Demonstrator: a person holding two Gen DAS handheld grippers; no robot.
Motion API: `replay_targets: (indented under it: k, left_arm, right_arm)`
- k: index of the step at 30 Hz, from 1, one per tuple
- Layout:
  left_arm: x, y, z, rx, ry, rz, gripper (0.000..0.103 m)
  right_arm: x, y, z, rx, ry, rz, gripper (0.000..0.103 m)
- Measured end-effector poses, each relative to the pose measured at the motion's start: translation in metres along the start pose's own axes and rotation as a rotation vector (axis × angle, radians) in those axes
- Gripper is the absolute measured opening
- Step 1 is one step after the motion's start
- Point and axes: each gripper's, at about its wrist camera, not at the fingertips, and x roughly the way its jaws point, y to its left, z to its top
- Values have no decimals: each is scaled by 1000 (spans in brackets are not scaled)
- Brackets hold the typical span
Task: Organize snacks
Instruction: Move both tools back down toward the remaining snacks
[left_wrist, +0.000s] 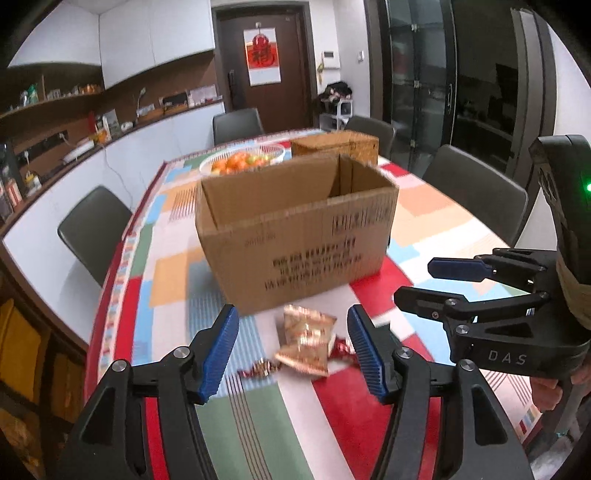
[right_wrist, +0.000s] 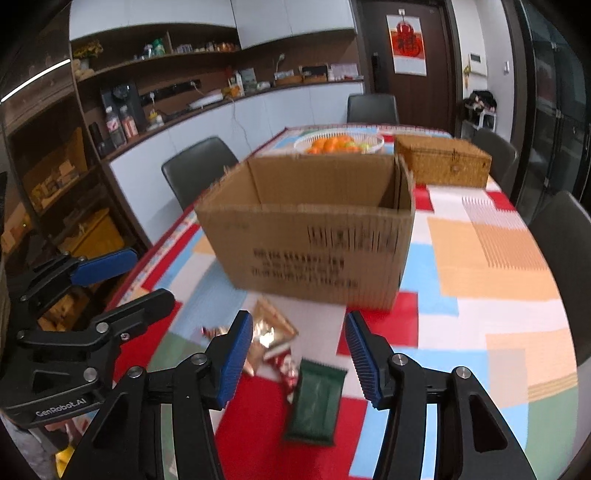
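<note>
Snacks are lying on the tablecloth (right_wrist: 480, 258) just in front of the cardboard box (right_wrist: 314, 236), box open-topped. I'm bringing both grippers in w/ jaws parted, nothing held. Gold packet (left_wrist: 306, 339) is sitting between the left gripper (left_wrist: 293, 350) fingers, ahead of them; green packet (right_wrist: 317, 402) lies long axis fwd under the right gripper (right_wrist: 299, 356), so each hand is nearer its own.

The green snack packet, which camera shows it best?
The right wrist view: the green snack packet lies whole on the tablecloth, just ahead between the open jaws. The left wrist view does not show it at all.
</note>
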Motion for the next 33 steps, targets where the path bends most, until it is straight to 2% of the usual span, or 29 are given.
replay_targets:
  k: [9,17,25,33]
  left_arm:
    - [19,1,-36,-23,96,-7,60]
    - [38,-2,-58,-20,158,-7,60]
    - [60,4,-55,18,165,-5,61]
    - [90,7,-43,12,194,-73,62]
  right_arm:
    - [23,-1,-32,5,127,-14,53]
    - [41,-10,-53,32,201,-26,53]
    - [62,-17,-64,60,257,-42,53]
    - [75,-25,-65,98,279,-46,53]
